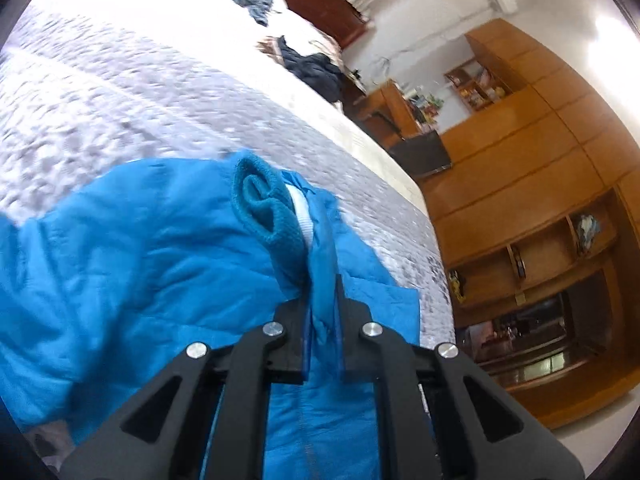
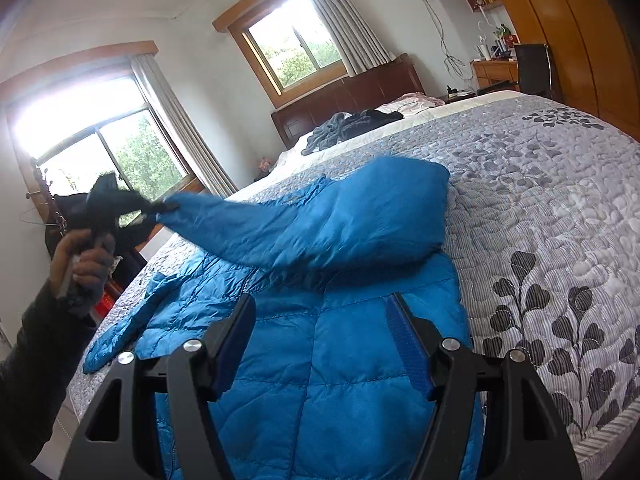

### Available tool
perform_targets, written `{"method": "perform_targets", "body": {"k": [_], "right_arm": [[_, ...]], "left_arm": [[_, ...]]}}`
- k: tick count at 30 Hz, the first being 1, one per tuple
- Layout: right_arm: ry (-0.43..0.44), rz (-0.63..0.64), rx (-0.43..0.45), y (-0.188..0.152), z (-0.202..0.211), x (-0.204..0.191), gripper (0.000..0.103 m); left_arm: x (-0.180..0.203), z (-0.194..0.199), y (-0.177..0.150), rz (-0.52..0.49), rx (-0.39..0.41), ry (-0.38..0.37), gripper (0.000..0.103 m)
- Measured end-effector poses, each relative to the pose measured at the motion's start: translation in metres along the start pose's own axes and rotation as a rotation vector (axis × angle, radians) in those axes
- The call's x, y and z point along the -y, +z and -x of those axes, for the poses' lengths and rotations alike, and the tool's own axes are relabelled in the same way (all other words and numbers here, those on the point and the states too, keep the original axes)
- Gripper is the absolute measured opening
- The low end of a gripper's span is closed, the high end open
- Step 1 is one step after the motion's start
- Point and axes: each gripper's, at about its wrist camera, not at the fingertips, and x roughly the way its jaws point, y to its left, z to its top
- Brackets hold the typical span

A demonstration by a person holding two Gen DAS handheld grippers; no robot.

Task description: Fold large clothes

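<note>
A blue quilted puffer jacket (image 2: 360, 360) lies spread on the bed's grey leaf-patterned quilt (image 2: 540, 184), near the foot corner, so its flat body gives a base to fold onto. The left gripper (image 1: 322, 312) has its jaws closed narrowly on a pinch of thin blue shell fabric just by the knitted sleeve cuff (image 1: 268, 216) — a hold at the sleeve's end, which gives control of the whole length. From the right wrist view the same sleeve (image 2: 280, 220) rises off the bed, stretched taut out to the left toward the hand (image 2: 86, 260) holding the gripper; the pull keeps the padding from bunching, presumably so the sleeve can be laid across the torso in one sweep.

The right gripper (image 2: 320, 344) hovers over the jacket's body with its jaws wide apart and nothing between them — it looks placed to pin the torso or catch the fold line, though it is not clearly touching the fabric. The other sleeve (image 2: 132, 328) rests flat on the quilt at the left edge. Dark clothes (image 2: 352, 124) sit heaped near the headboard, well apart from the work.
</note>
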Motion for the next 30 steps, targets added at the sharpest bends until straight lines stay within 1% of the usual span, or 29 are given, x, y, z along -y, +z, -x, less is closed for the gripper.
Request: {"method": "perform_targets", "body": {"k": [4, 7, 9, 12, 13, 14, 15, 16, 17, 18, 19, 21, 22, 24, 26, 27, 28, 29, 30], "right_arm": [[-0.004, 0.001, -0.008, -0.001, -0.002, 0.000, 0.069], [-0.009, 0.001, -0.013, -0.002, -0.003, 0.000, 0.069], [-0.014, 0.002, -0.013, -0.002, -0.004, -0.001, 0.069], [-0.019, 0.002, -0.017, -0.002, -0.005, -0.001, 0.069], [-0.020, 0.002, -0.017, -0.002, -0.005, -0.001, 0.069], [-0.022, 0.001, -0.019, -0.001, -0.005, -0.001, 0.069], [-0.024, 0.002, -0.019, -0.001, -0.005, 0.000, 0.069], [-0.027, 0.003, -0.016, -0.001, -0.004, -0.001, 0.069], [-0.028, 0.006, -0.013, 0.000, -0.003, -0.001, 0.069], [-0.028, 0.010, -0.010, 0.000, -0.002, -0.003, 0.069], [-0.028, 0.012, -0.008, 0.000, -0.001, -0.003, 0.069], [-0.026, 0.014, -0.003, 0.001, -0.001, -0.005, 0.069], [-0.027, 0.014, -0.001, 0.001, 0.000, -0.006, 0.069], [-0.024, 0.010, 0.003, 0.002, 0.000, -0.008, 0.069], [-0.024, 0.009, 0.003, 0.001, 0.001, -0.010, 0.069], [-0.024, 0.013, 0.001, 0.001, 0.002, -0.012, 0.069], [-0.025, 0.016, 0.002, 0.001, 0.003, -0.013, 0.069], [-0.026, 0.017, 0.003, 0.001, 0.004, -0.014, 0.069], [-0.027, 0.018, 0.002, 0.001, 0.006, -0.015, 0.069]], "left_arm": [[-0.041, -0.009, -0.014, 0.060, -0.025, 0.044, 0.006], [-0.064, -0.019, -0.024, 0.091, -0.050, 0.057, 0.006], [-0.078, -0.023, -0.028, 0.109, -0.052, 0.065, 0.006], [-0.085, -0.027, -0.030, 0.110, -0.066, 0.073, 0.007], [-0.085, -0.026, -0.030, 0.111, -0.070, 0.075, 0.011], [-0.084, -0.021, -0.030, 0.116, -0.059, 0.073, 0.012], [-0.084, -0.011, -0.030, 0.120, -0.026, 0.081, 0.015], [-0.080, -0.001, -0.030, 0.116, 0.007, 0.106, 0.031], [-0.075, 0.012, -0.031, 0.109, 0.052, 0.129, 0.046], [-0.067, 0.026, -0.032, 0.100, 0.102, 0.127, 0.070], [-0.056, 0.039, -0.034, 0.081, 0.152, 0.107, 0.073], [-0.036, 0.049, -0.037, 0.040, 0.180, 0.092, 0.073], [-0.024, 0.048, -0.039, 0.017, 0.175, 0.054, 0.073], [-0.008, 0.031, -0.040, -0.023, 0.114, -0.009, 0.073], [-0.008, 0.000, -0.039, -0.019, 0.041, -0.028, 0.073], [-0.013, -0.014, -0.038, -0.009, 0.011, -0.017, 0.071], [-0.021, -0.027, -0.037, 0.011, -0.016, 0.017, 0.064], [-0.033, -0.039, -0.034, 0.032, -0.037, 0.075, 0.062], [-0.044, -0.044, -0.032, 0.057, -0.045, 0.092, 0.054]]}}
